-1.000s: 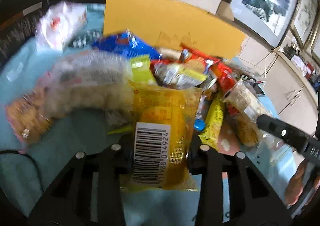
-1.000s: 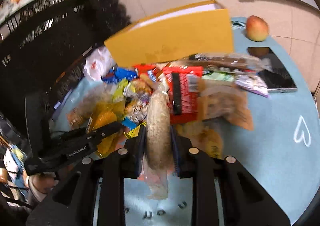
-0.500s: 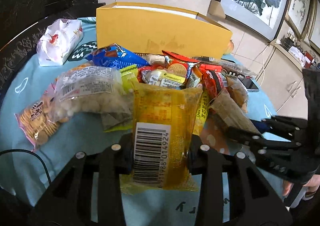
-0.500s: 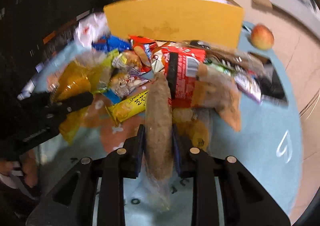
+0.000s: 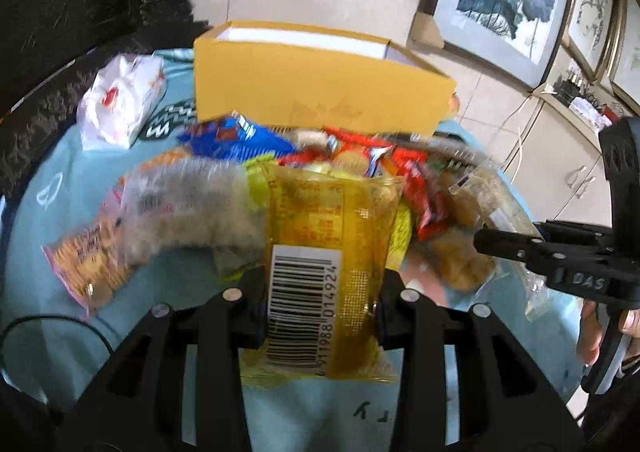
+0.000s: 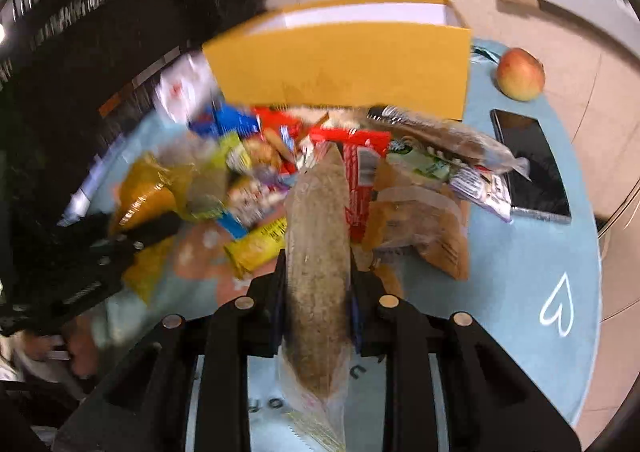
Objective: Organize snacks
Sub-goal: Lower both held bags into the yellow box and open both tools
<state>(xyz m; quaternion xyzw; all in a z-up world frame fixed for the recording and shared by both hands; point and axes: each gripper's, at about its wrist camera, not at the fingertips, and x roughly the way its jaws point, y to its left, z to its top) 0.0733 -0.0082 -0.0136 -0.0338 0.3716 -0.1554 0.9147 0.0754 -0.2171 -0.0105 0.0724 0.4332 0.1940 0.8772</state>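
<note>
The left gripper [image 5: 320, 304] is clamping a yellow snack packet [image 5: 324, 264] by its lower half, the barcode facing the camera and the packet's sides pressed between both fingers [image 5: 248, 312]. The right gripper [image 6: 318, 300] is squeezing a long clear bag of pale grainy snack [image 6: 318, 248] edge-on between its fingers, the bag's loose tail hanging below them.

Both held snacks are sitting on the near side of the yellow box [image 5: 320, 92], with the snack pile [image 5: 360, 172] lying between them and the box. The pile is resting on the pale blue surface [image 5: 52, 172], just in front of the box's front wall. A blue packet [image 5: 236, 136] and red packets [image 6: 360, 180] are lying closest to the box; a clear bag of round crackers [image 5: 88, 264] is lying at the pile's left end, well away from the box.

To the left of the box a white packet [image 5: 120, 100] is sitting on the surface. To the right of the box an apple [image 6: 520, 74] is resting, and nearer than it a dark phone [image 6: 532, 160] is lying flat
</note>
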